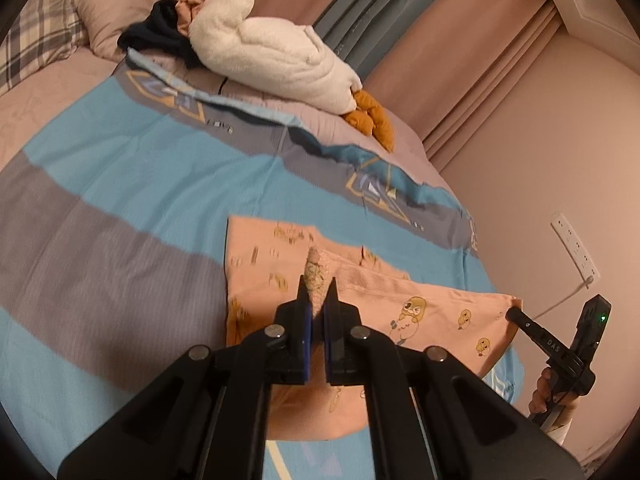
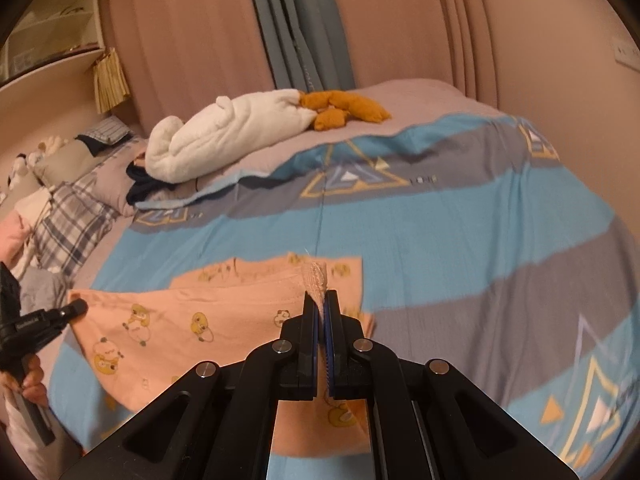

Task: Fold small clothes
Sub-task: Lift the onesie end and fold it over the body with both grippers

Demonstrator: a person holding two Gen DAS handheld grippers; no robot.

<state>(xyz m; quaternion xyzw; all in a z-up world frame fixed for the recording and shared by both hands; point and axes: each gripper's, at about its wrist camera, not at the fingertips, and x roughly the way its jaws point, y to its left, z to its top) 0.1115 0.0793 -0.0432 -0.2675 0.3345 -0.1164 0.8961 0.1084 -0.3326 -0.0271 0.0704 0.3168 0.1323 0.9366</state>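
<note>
The left gripper (image 1: 318, 292) is pinched tight on one corner of the small peach garment (image 1: 420, 312), and a little tuft of cloth sticks up between its fingers. The right gripper (image 2: 320, 304) is pinched tight on another corner of the same garment (image 2: 168, 332). The cloth has yellow cartoon animals on it and hangs stretched between the two, above the blue and grey bedsheet (image 1: 120, 184), in the lower middle of both frames. At the lower right of the left view, a hand (image 1: 546, 392) holds the other tool. A white plush goose (image 1: 272, 52) lies at the top of the bed, near the pink curtain (image 2: 192, 32).
</note>
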